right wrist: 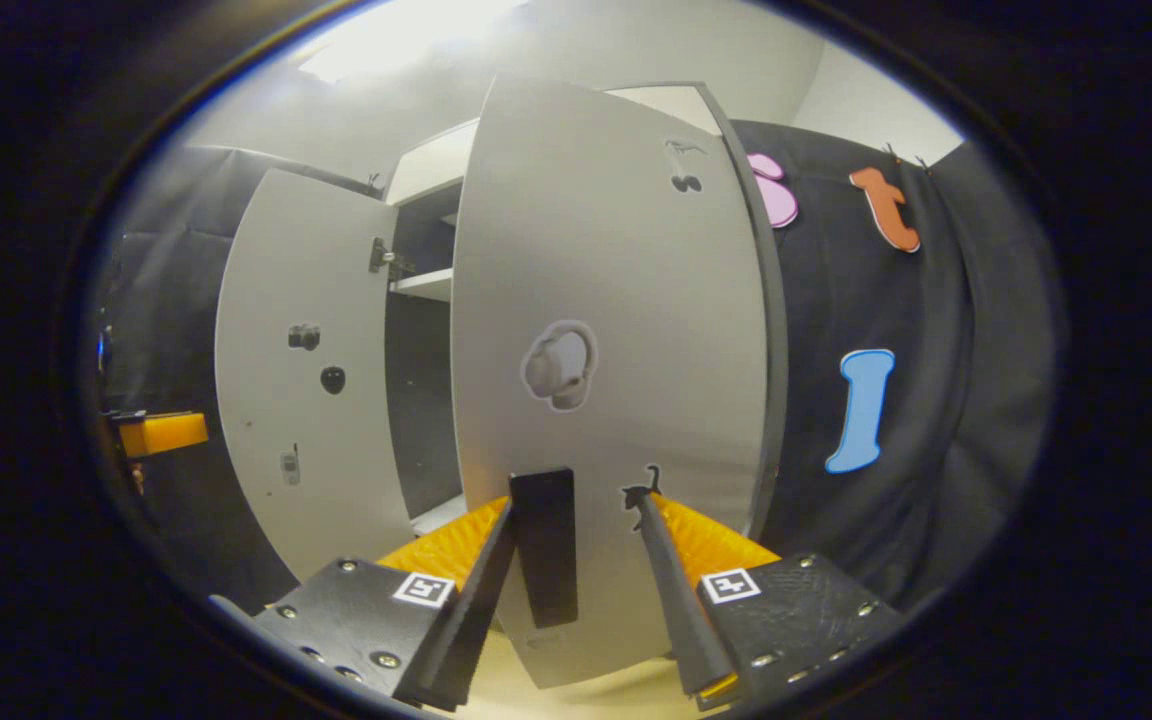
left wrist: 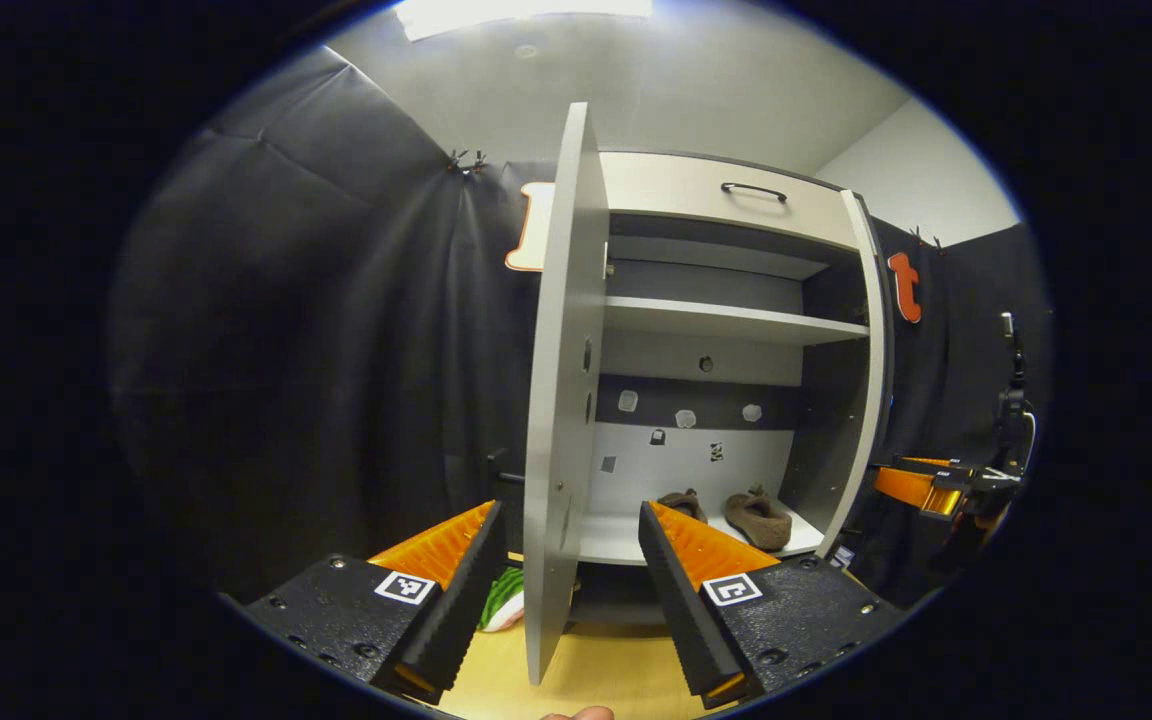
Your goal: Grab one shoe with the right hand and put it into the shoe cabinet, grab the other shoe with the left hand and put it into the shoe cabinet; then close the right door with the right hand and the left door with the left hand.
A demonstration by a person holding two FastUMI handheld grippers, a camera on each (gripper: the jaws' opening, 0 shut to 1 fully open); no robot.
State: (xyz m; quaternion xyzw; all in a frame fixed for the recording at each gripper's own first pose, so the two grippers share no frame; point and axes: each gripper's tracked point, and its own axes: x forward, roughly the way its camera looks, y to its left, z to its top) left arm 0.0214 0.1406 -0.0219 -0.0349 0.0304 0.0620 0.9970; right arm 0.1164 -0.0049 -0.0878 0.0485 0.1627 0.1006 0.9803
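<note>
straddling the flat grey left door (left wrist: 561,400) edge-on, the left hand-held gripper (left wrist: 571,575) gapes released; two fuzzy brown shoes (left wrist: 758,517) inside.

A green-and-white object (left wrist: 503,598) lies on the wooden floor (left wrist: 616,670).

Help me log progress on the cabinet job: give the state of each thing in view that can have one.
Shoes: both on the cabinet's bottom shelf.
Left door: open, its edge between the left claw's fingers.
Right door: partly open.
Left claw: open.
Right claw: open, straddling the door's black handle.
Drawer: closed.
</note>
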